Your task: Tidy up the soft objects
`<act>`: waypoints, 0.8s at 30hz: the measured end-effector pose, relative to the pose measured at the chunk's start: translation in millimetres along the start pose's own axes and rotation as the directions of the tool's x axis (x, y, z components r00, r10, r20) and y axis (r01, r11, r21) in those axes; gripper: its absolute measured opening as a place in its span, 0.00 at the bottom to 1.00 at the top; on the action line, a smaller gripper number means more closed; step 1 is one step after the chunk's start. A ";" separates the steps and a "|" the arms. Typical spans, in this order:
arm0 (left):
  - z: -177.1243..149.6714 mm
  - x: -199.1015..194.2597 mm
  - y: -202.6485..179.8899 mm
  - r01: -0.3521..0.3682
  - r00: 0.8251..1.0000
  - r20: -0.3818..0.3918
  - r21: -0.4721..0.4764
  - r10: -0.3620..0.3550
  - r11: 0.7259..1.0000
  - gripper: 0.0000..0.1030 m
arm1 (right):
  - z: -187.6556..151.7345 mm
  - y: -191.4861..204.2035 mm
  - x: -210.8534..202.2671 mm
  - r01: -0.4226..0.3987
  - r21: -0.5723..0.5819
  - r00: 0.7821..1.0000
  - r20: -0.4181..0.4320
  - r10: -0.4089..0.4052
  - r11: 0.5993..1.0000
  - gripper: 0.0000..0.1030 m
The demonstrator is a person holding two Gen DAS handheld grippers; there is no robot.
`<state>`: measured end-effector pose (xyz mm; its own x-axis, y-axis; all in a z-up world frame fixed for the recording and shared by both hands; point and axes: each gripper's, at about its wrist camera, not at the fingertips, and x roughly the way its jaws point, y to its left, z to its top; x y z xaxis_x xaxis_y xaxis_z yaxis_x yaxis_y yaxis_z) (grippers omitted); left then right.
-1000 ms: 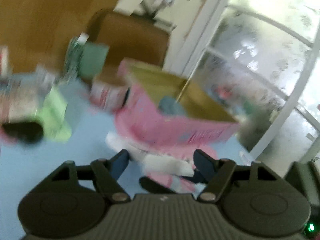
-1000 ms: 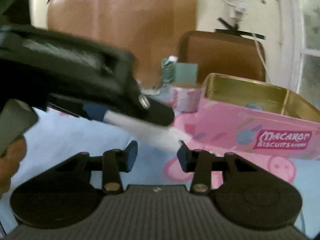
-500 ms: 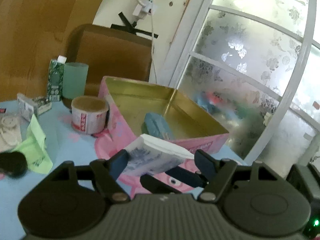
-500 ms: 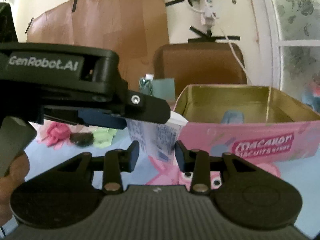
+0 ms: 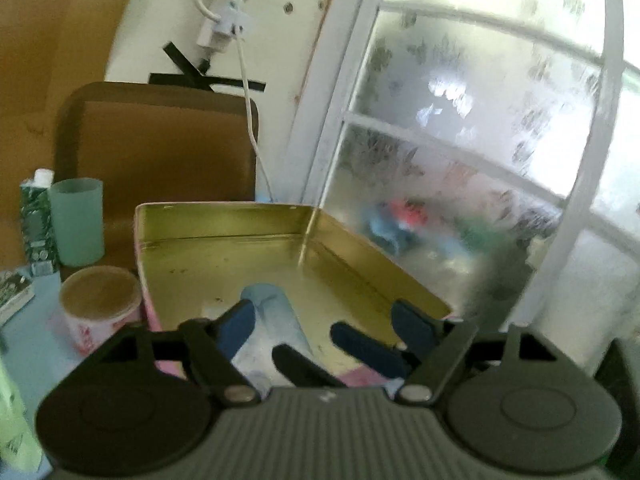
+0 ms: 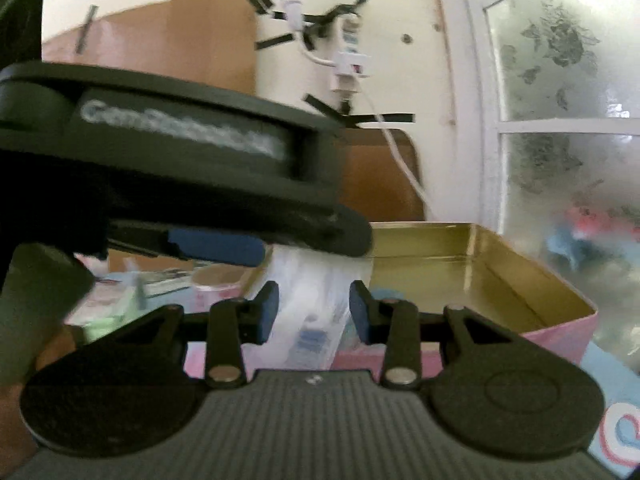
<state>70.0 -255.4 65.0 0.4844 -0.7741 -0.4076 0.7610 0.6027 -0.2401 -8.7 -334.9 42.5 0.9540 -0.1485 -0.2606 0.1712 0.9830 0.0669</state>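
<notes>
Since a moment ago both of my hand-held grippers have carried the tissue pack [image 6: 310,316] from beside the pink tin [image 5: 224,240] to above its open gold interior, and the tin now fills the middle of both views. My left hand-held gripper [image 5: 324,324] tilts downward over the tin; its jaws have just been opening and now stand wide, the pack lying between them against the left pad only, so that grip looks released. My right hand-held gripper [image 6: 314,312] sits nearly level at the tin's near wall, jaws part-closed with both pads pressing the pack's sides. A rolled blue cloth [image 5: 268,300] already lies on the tin floor; the rest of the floor is bare. Left of the tin stand a tape roll [image 5: 100,300], a green cup [image 5: 78,220] and a carton [image 5: 36,220]. White lettering on my left tool's body is too blurred to read.
</notes>
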 end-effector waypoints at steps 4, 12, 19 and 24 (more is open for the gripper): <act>-3.8 20.8 -4.3 -0.070 0.997 -0.037 0.036 0.071 0.997 0.84 | -1.6 -12.4 23.8 0.072 0.001 0.997 -0.033 -0.072 0.997 0.51; -41.2 -60.9 49.1 -0.018 0.999 0.042 -0.109 0.023 0.994 0.93 | -14.0 -30.7 10.3 0.121 0.132 0.992 -0.040 -0.116 0.984 0.56; -101.8 -147.4 110.2 -0.197 0.979 0.019 -0.204 0.205 0.959 0.93 | -14.9 0.1 -10.6 0.034 0.128 0.999 0.008 -0.035 0.991 0.56; -137.2 -188.0 137.3 -0.403 0.914 -0.041 -0.188 0.403 0.896 0.93 | -17.3 44.2 -14.7 -0.092 0.062 0.995 -0.021 0.094 0.994 0.56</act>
<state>24.2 -0.5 -12.1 0.7320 -0.4572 -0.5052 0.4054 0.8882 -0.2164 -19.4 -287.4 32.6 0.9606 -0.0535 -0.2729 0.0976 0.9838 0.1507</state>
